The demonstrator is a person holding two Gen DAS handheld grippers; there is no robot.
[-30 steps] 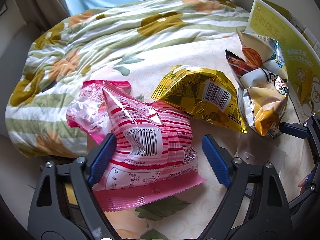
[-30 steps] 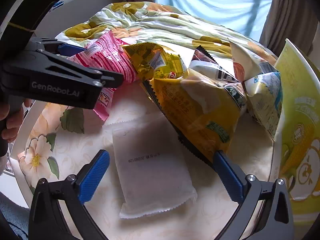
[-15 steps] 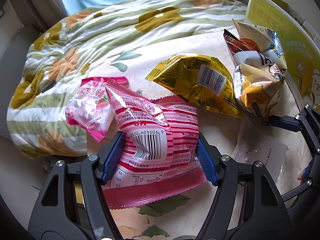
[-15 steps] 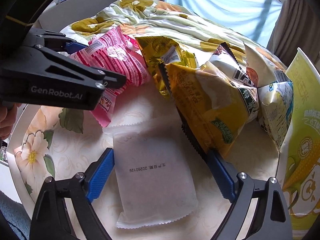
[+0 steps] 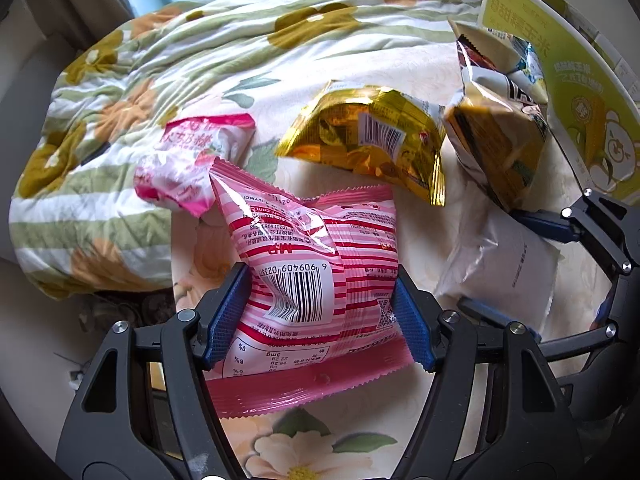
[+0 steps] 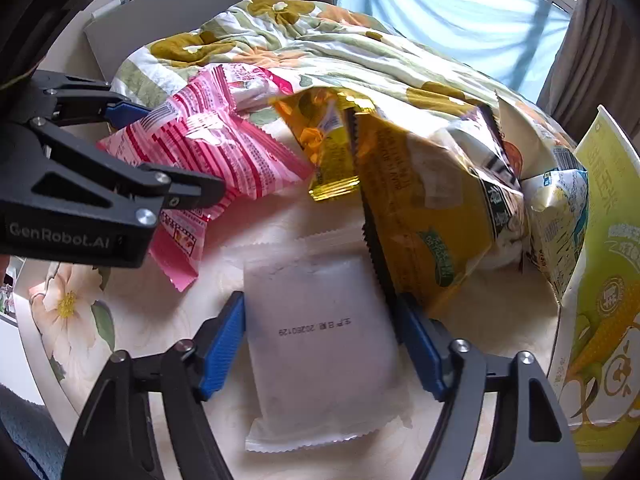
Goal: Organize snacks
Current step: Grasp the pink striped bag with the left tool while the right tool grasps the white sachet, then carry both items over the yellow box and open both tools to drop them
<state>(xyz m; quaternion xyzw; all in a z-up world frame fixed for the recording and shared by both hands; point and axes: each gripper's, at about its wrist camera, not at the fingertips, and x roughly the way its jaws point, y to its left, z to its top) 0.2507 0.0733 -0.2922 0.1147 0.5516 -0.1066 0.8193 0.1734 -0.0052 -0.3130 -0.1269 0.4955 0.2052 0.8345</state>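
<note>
two claws, two snack packs

the left gripper (image 5: 322,314) is clamping the pink striped packet (image 5: 316,280) at the lower middle of the left wrist view, with both blue pads (image 5: 228,312) pressing into the packet's sides so the wrapper is bulging and creasing between them. the packet is sitting on the floral cloth (image 5: 416,80), with its barcode facing the camera.

the right gripper (image 6: 320,348) is closing its jaws around the white sachet (image 6: 320,344) at the lower middle of the right wrist view. the sachet is lying flat on the cloth, and the two blue pads are standing right at its long edges; whether they are already pressing on it cannot be told.

a second pink bag (image 5: 192,160) is lying at the centre left of the left wrist view, just behind the striped packet. a gold foil bag (image 5: 368,140) is sitting above centre, near it. a yellow crisp bag (image 6: 432,200) is leaning over the sachet's right edge in the right wrist view, beside a green carton (image 6: 600,280) standing at the far right of the frame.
</note>
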